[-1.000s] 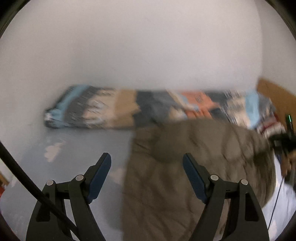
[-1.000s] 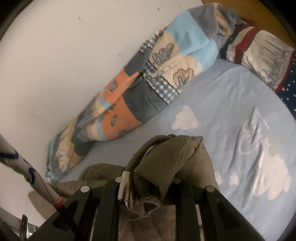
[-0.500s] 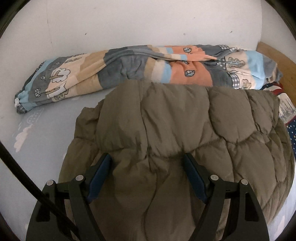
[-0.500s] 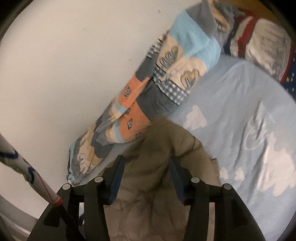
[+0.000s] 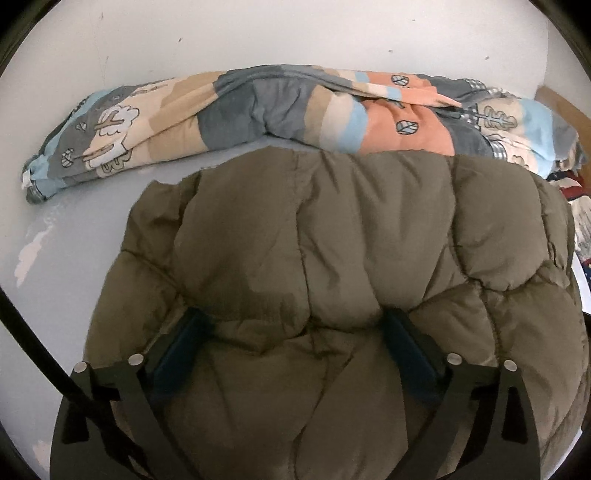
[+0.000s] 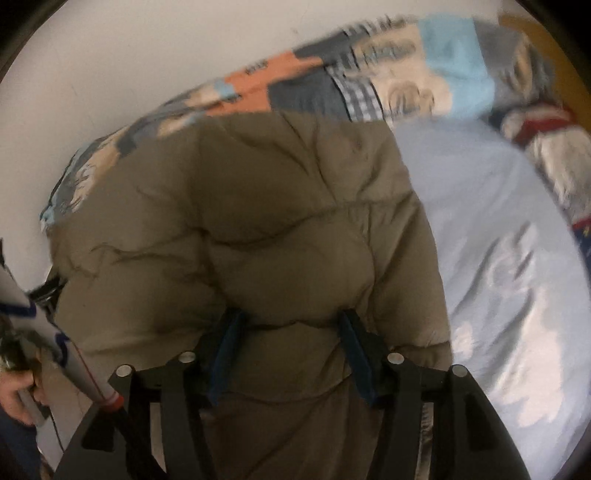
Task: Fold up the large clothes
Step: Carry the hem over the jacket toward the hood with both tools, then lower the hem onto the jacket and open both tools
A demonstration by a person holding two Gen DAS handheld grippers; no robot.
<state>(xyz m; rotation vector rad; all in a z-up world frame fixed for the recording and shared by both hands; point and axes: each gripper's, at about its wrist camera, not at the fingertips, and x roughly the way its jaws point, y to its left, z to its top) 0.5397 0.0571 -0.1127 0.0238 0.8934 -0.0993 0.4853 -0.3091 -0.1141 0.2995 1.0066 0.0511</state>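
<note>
An olive quilted puffer jacket (image 5: 332, 229) lies spread on the light blue bed sheet (image 5: 74, 236). My left gripper (image 5: 293, 314) points down into it. Its jaws are opening and stand very wide, with a bulge of padding between them and the tips sunk in the fabric. In the right wrist view the same jacket (image 6: 258, 203) fills the middle. My right gripper (image 6: 291, 314) rests against it with its jaws apart. A puffed panel sits between the blue pads (image 6: 229, 347), which do not pinch it.
A rolled patchwork quilt (image 5: 295, 107) lies along the white wall (image 5: 258, 33) behind the jacket. A red-striped pillow (image 6: 546, 140) sits at the far right. Bare cloud-print sheet (image 6: 498, 258) lies right of the jacket. A hand (image 6: 14, 398) and a white pole (image 6: 96, 387) show lower left.
The right gripper let go of the bunched jacket fold and its jaws spread. The jacket now lies spread out. The left gripper came down onto it and opened wider.
</note>
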